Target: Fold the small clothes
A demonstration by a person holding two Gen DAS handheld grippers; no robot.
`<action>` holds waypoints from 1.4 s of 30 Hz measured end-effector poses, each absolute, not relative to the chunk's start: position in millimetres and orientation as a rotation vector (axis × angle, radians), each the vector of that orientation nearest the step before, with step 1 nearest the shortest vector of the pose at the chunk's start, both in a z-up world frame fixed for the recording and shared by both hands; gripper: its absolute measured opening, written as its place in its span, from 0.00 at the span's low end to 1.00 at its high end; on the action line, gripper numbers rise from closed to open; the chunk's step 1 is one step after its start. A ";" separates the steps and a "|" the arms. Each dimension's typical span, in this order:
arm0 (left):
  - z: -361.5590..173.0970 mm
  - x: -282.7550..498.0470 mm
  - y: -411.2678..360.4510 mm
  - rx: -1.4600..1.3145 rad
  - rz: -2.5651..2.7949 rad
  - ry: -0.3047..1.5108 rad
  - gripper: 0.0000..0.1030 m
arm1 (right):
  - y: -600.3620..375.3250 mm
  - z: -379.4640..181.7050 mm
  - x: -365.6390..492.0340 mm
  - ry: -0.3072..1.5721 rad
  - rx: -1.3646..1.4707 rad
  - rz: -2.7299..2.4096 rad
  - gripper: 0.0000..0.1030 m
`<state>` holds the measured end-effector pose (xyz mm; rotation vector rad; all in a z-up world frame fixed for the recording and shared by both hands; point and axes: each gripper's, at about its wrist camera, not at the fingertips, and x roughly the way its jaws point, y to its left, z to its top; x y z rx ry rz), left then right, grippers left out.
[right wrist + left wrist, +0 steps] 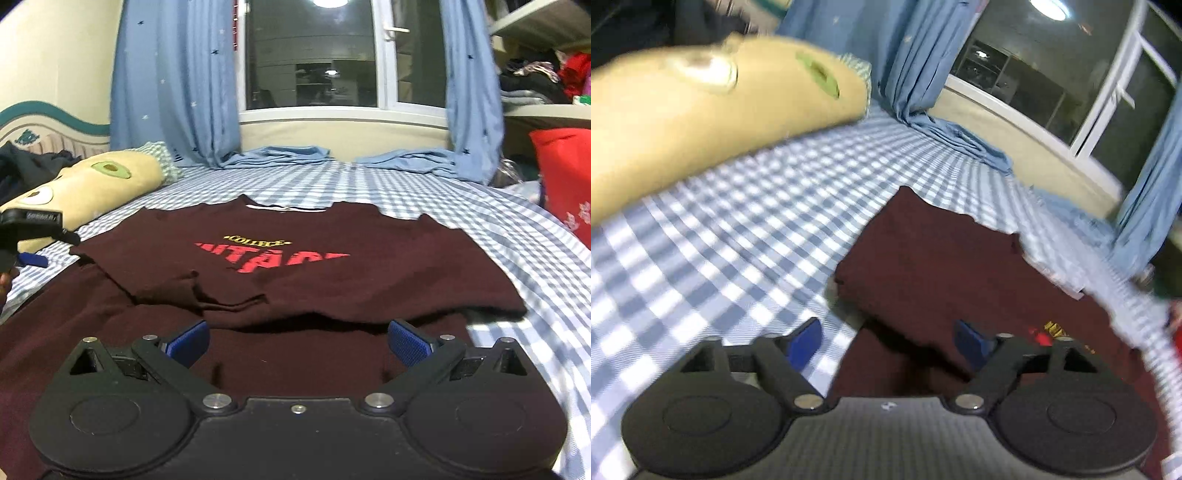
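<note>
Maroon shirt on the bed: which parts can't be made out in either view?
- Maroon shirt: red lettering cut short by folds, right wrist view.
- Its near hem: hidden behind the right claw.
- Left wrist view: motion blur smears the shirt's print; left claw covers the near edge.

Matt maroon cloth shirt (332,266) lies on checked woven cotton sheet (498,258); plush pillow (92,184) looks soft.

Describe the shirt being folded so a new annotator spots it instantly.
Start at the bed with the blue-and-white checked sheet under the window. The maroon T-shirt lies spread across its middle, in front of the right gripper. It is the only dark red garment there, printed with yellow "COLLEGE" over red letters, unlike the yellow avocado pillow to its left.
</note>
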<state>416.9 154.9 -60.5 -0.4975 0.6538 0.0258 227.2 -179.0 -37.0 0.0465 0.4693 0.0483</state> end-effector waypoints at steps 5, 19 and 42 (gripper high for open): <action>-78.3 443.7 164.1 -0.654 -0.067 0.687 0.45 | -169.0 -36.9 237.0 0.481 0.054 0.071 1.00; -70.6 451.9 189.8 -0.596 0.095 0.547 0.02 | -139.3 -35.3 253.0 0.494 0.020 0.138 1.00; -33.6 478.5 141.5 -0.230 0.123 0.585 0.74 | -68.6 -25.1 299.8 0.474 -0.177 0.412 0.23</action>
